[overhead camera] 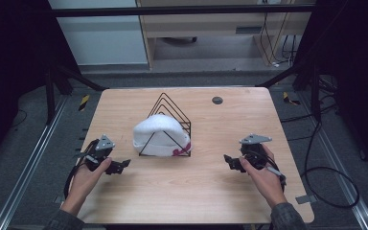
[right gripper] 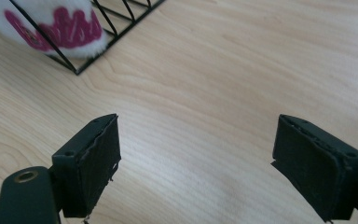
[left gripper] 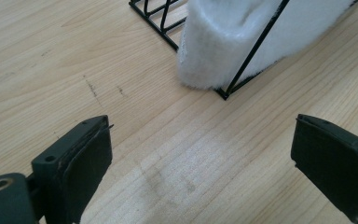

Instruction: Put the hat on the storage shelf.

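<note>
Wooden table [overhead camera: 182, 191] carried a wire rack [overhead camera: 170, 125] near its middle, with a white hat [overhead camera: 159, 134] inside. Left gripper [overhead camera: 122, 164] and right gripper [overhead camera: 228, 160] stood apart from the rack, jaws wide, empty. Hat's long side ran left-right; its pink marking [right gripper: 58, 28] was unreadable.

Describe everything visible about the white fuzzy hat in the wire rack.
The white hat is a soft, fleecy, dome-shaped piece with a thick folded brim and magenta lettering or a pattern at its right end. It sits on the table inside the black wire rack, whose triangular wires cross in front of it; its ends bulge past the frame. Both open grippers, left and right, are apart from it.
</note>
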Available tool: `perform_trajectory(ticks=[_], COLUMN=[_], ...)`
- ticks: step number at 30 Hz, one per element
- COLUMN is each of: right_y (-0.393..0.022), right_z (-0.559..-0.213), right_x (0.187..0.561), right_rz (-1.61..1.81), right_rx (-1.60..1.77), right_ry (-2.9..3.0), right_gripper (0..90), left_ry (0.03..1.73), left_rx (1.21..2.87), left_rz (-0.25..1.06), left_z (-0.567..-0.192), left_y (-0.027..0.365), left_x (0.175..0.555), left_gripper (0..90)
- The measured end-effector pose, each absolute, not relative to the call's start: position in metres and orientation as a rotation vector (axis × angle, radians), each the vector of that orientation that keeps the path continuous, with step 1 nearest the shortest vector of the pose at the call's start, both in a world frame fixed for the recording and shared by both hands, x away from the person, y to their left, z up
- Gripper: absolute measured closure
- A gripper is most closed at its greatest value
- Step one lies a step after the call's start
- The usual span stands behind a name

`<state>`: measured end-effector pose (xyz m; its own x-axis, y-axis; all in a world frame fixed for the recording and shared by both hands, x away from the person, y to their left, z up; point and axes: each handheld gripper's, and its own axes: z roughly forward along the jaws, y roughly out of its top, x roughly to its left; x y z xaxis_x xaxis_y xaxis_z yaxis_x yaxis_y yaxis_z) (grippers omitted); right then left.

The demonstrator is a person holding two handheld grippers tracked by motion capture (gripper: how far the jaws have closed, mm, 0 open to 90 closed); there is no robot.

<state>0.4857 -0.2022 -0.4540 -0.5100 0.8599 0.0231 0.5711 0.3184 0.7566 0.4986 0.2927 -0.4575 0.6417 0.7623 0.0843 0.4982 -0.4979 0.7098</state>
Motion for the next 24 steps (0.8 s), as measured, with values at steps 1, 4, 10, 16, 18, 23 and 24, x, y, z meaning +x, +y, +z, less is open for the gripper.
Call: perform_trajectory(ticks=[1, 4, 10, 16, 18, 23, 24], right_y=[-0.204, -0.209, -0.216, -0.217, -0.217, -0.217, -0.216], right_z=[-0.458, -0.467, -0.481, -0.493, -0.496, -0.503, -0.505], right_x=[0.485, 0.481, 0.477, 0.475, 0.476, 0.479, 0.479], right_rz=[1.025, 1.018, 1.002, 0.987, 0.990, 0.970, 0.955], right_rx=[1.277, 1.305, 1.340, 1.364, 1.371, 1.394, 1.397], right_ry=[2.200, 2.187, 2.171, 2.179, 2.177, 2.170, 2.172], right_gripper=[15.2, 15.2, 15.2, 14.7, 14.5, 13.5, 13.3], left_ry=[0.981, 0.994, 1.028, 1.042, 1.043, 1.059, 1.066], left_rx=[2.191, 2.195, 2.183, 2.196, 2.198, 2.187, 2.188], left_rz=[0.518, 0.512, 0.507, 0.489, 0.491, 0.483, 0.482], left_z=[-0.459, -0.464, -0.477, -0.485, -0.488, -0.494, -0.496], left_y=[0.293, 0.295, 0.298, 0.299, 0.299, 0.300, 0.300], left_x=[0.498, 0.498, 0.497, 0.498, 0.498, 0.500, 0.500], left_gripper=[4.8, 4.6, 4.9, 4.8, 4.8, 4.7, 4.7])
